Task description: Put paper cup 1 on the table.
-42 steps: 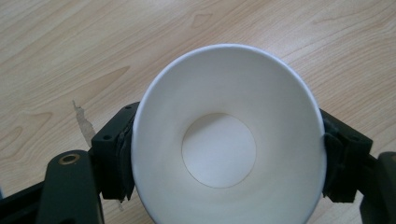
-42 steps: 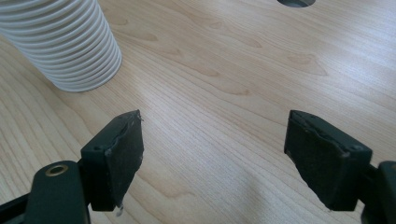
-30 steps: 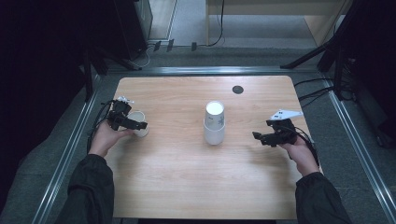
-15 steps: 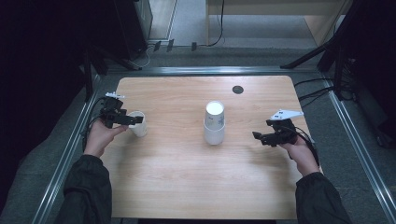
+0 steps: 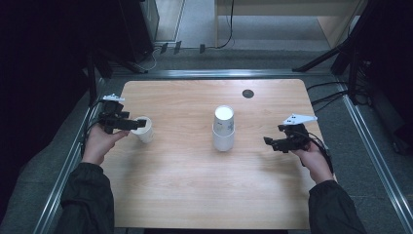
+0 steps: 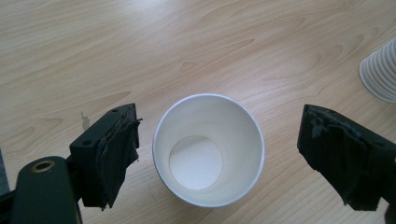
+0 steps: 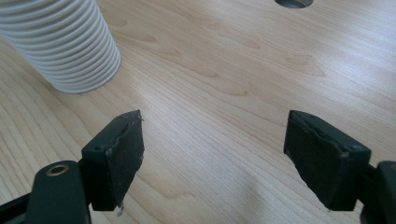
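Observation:
A single white paper cup point(image 5: 143, 129) point(image 6: 208, 148) stands upright and empty on the wooden table point(image 5: 195, 195) at the left. My left gripper point(image 5: 138, 123) point(image 6: 219, 158) is open, its jaws either side of the cup's rim with a gap on each side. An upside-down stack of white cups point(image 5: 223, 128) point(image 7: 63, 39) stands at the table's middle; its edge point(image 6: 380, 70) appears at the right of the left gripper view. Open and holding nothing, my right gripper point(image 5: 269, 142) point(image 7: 215, 158) hovers over bare wood to the right of the stack.
A round cable hole point(image 5: 248, 93) point(image 7: 293, 3) sits in the table near its far edge. Metal rails point(image 5: 375, 156) run along the table's sides, and cables point(image 5: 331, 92) lie on the floor to the right.
My left gripper has pulled back to the left and let go of the single cup, which now stands free between the open jaws. The right gripper has stayed still.

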The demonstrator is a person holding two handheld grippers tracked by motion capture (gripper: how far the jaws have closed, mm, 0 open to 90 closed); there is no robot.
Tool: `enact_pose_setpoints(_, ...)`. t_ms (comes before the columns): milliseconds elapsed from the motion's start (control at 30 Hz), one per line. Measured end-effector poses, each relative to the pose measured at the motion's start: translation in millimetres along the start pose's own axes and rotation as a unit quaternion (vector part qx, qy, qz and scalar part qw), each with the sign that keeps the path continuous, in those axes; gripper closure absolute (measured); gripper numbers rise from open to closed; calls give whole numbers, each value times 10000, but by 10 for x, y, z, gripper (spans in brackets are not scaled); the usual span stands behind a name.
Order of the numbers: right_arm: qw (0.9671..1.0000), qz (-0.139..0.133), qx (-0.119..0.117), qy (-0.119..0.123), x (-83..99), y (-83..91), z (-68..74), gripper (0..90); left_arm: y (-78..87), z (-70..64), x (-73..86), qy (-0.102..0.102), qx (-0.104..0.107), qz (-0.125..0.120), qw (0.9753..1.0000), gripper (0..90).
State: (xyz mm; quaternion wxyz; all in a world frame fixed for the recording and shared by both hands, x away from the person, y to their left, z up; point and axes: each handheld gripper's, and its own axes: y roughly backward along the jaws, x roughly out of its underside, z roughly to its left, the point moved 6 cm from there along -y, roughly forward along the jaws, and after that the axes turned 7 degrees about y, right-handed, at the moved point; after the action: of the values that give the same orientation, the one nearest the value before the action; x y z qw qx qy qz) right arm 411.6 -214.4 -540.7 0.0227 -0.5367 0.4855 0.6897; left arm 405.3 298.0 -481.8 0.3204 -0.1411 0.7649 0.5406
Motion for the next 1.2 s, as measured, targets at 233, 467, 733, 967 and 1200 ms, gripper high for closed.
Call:
enact_pose_setpoints(233, 9999, -89, 63, 75, -11, -4, -8, 204, 89, -119, 9, -148, -10, -6, 9999, 134)
enact_pose_setpoints(467, 9998, 21, 104, 154, 16, 3, -25, 201, 132, -214, 43, -189, 75, -45, 9998, 135)
enact_pose_setpoints(733, 9999, 103, -4, 102, 7, 29, -19, 179, 139, -306, 103, -242, -127, -111, 9996, 144)
enact_pose_setpoints(967, 9997, 75, -186, 159, -42, 58, 31, 137, 124, -407, 236, -322, -231, -248, 9989, 144)
enact_pose_setpoints(1200, 9988, 167, -462, 70, -69, 79, 60, 133, 82, -518, 416, -254, -124, -106, 9995, 144)
